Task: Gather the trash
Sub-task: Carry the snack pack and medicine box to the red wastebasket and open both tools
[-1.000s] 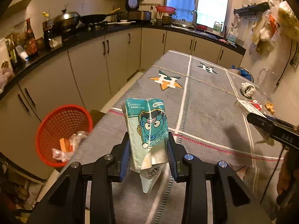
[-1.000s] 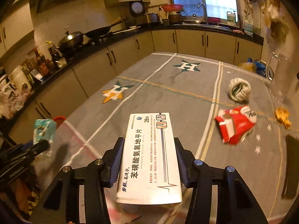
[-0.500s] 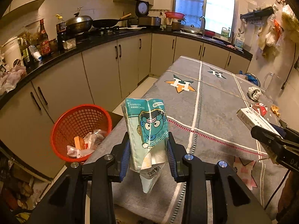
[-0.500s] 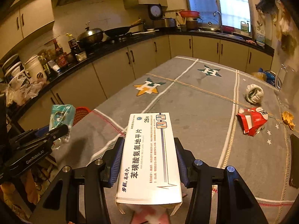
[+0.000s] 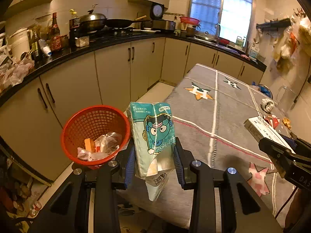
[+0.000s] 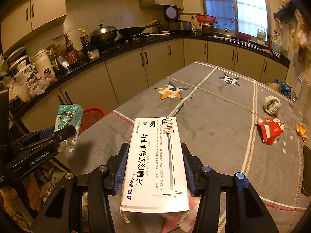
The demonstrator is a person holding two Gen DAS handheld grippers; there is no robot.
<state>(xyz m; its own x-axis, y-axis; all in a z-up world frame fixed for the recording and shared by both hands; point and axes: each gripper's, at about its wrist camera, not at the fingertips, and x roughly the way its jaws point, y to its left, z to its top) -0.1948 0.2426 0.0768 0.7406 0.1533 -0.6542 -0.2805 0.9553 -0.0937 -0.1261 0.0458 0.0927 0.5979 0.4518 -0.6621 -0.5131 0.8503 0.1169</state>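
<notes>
With left gripper (image 5: 154, 156) clamped on the tissue pack (image 5: 152, 136) just beside the red basket (image 5: 95, 134) and right gripper (image 6: 154, 167) clamped on the pill box (image 6: 155, 165) over the table (image 6: 213, 116), carry each above the rim, then release.

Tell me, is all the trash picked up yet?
Not yet. The red basket already holds some wrappers. The left gripper holds a teal tissue pack near the basket, and the right gripper holds a white medicine box. Left on the table: a white wad, a red wrapper and an orange scrap.
</notes>
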